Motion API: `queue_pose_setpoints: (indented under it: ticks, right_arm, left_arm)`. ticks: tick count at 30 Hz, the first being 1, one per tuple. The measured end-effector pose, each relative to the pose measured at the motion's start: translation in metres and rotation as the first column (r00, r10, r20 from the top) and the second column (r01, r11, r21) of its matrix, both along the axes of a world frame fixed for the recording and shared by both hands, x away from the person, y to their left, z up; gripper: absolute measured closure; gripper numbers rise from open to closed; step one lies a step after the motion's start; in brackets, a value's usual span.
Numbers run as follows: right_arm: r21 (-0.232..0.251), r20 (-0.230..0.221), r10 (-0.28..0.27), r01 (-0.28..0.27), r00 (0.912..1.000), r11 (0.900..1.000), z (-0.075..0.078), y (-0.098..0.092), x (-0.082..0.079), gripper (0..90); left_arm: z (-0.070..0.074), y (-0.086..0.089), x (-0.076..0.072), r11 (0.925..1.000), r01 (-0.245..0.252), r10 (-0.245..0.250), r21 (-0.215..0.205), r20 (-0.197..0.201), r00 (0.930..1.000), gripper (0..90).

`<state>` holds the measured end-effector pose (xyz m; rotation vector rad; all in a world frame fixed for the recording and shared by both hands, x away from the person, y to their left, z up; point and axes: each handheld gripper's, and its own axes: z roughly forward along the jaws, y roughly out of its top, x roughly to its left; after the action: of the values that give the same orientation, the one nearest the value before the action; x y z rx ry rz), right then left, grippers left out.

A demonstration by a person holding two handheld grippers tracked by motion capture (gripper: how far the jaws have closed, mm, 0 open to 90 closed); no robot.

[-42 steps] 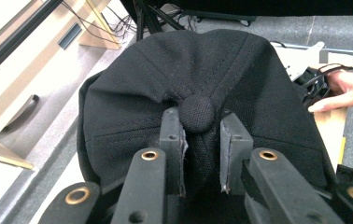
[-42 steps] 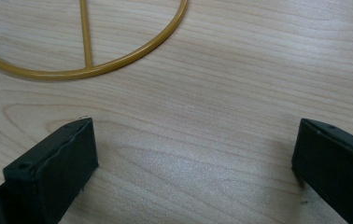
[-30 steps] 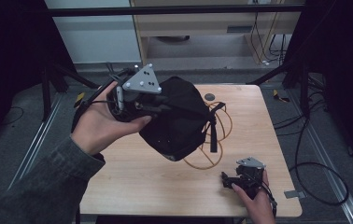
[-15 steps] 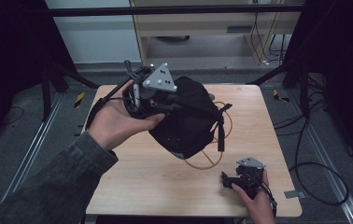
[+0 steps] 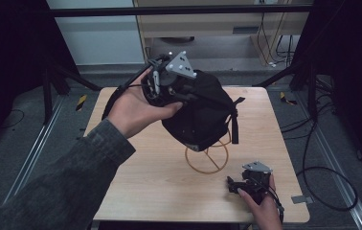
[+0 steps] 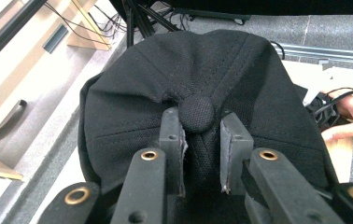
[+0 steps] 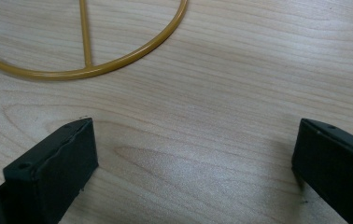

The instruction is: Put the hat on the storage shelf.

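Note:
A black cap hangs in the air over the middle of the wooden table, its strap dangling at the right. My left gripper is shut on the cap's crown. In the left gripper view the pads pinch a fold of the cap just below its top button. A yellow wire stand sits on the table right under the cap. My right gripper rests near the table's front right corner. It stands open over bare wood, with the stand's ring just ahead.
A light wooden cabinet stands behind the table. Cables trail over the floor at the right. Metal rails run along both sides of the table, and dark frame legs stand at the back corners.
My left hand has carried the cap to the right, from the table's left part to above the yellow stand. The right gripper has stayed where it was.

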<state>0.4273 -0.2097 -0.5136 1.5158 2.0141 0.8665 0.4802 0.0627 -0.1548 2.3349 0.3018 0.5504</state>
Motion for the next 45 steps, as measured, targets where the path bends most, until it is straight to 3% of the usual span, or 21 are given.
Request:
queue_pose_setpoints:
  ticks: [8, 24, 29, 36, 45]
  right_arm:
    - [0.0, 0.0, 0.0, 0.0, 1.0, 1.0, 0.0, 0.0, 0.0, 0.3]
    - [0.0, 0.0, -0.001, 0.001, 1.0, 1.0, 0.0, 0.0, 0.0, 0.3]
    - [-0.004, -0.001, -0.002, 0.002, 1.0, 1.0, 0.0, 0.0, 0.0, 0.3]
    - [-0.001, -0.002, 0.0, 0.0, 1.0, 1.0, 0.0, 0.0, 0.0, 0.3]
    - [-0.001, -0.001, 0.001, -0.001, 1.0, 1.0, 0.0, 0.0, 0.0, 0.3]
  left_arm:
    - [-0.007, -0.021, 0.009, 0.9996, 0.015, -0.014, 0.023, -0.024, 0.9996, 73.9]
    - [-0.013, -0.039, 0.02, 0.9991, -0.01, 0.011, 0.041, -0.035, 0.9993, 73.9]
    - [-0.02, -0.047, 0.026, 0.9972, -0.008, 0.012, 0.074, -0.05, 0.9987, 73.7]
    - [-0.03, -0.054, 0.038, 0.9961, -0.027, 0.032, 0.084, -0.066, 0.9973, 73.6]
    - [-0.046, -0.069, 0.046, 0.9946, -0.016, 0.024, 0.102, -0.08, 0.9965, 73.4]
